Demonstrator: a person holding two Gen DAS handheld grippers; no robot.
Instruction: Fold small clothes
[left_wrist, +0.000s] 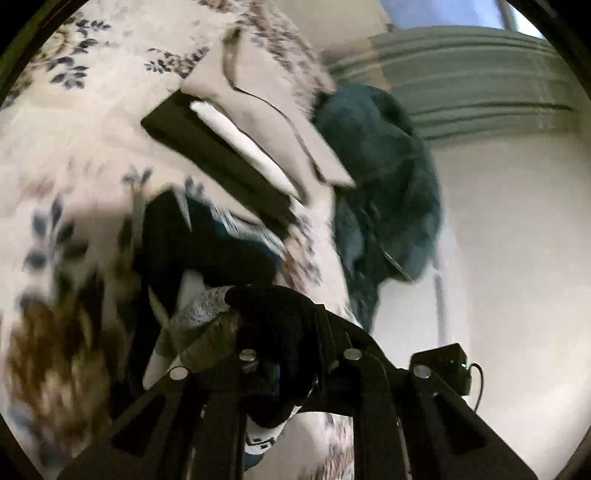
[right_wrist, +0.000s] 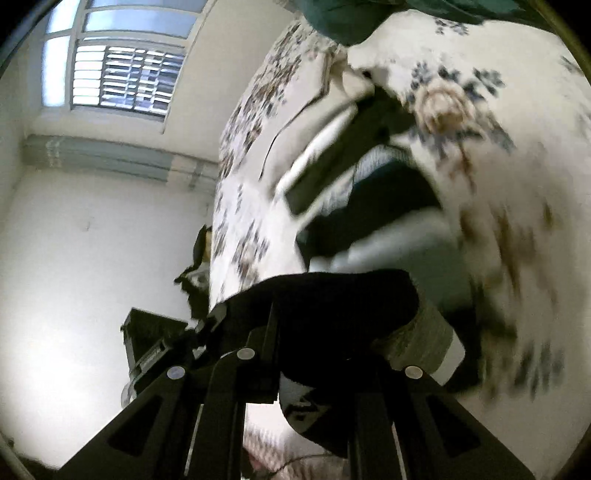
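Note:
A black sock with a grey toe and a white patterned band (left_wrist: 273, 328) hangs between my two grippers, above a floral bedspread (left_wrist: 74, 147). My left gripper (left_wrist: 280, 354) is shut on one end of it. My right gripper (right_wrist: 314, 350) is shut on the other end of the black sock (right_wrist: 332, 314); its grey part (right_wrist: 421, 339) sticks out to the right. Both views are blurred by motion. A stack of folded beige, white and black clothes (left_wrist: 236, 147) lies on the bed beyond, also in the right wrist view (right_wrist: 325, 162).
A dark teal garment (left_wrist: 376, 177) lies heaped at the bed's edge. A white wall (left_wrist: 517, 240) and a radiator (left_wrist: 461, 85) stand past the bed. In the right wrist view a window (right_wrist: 122, 74) is on the wall and a black case (right_wrist: 155, 339) sits on the floor.

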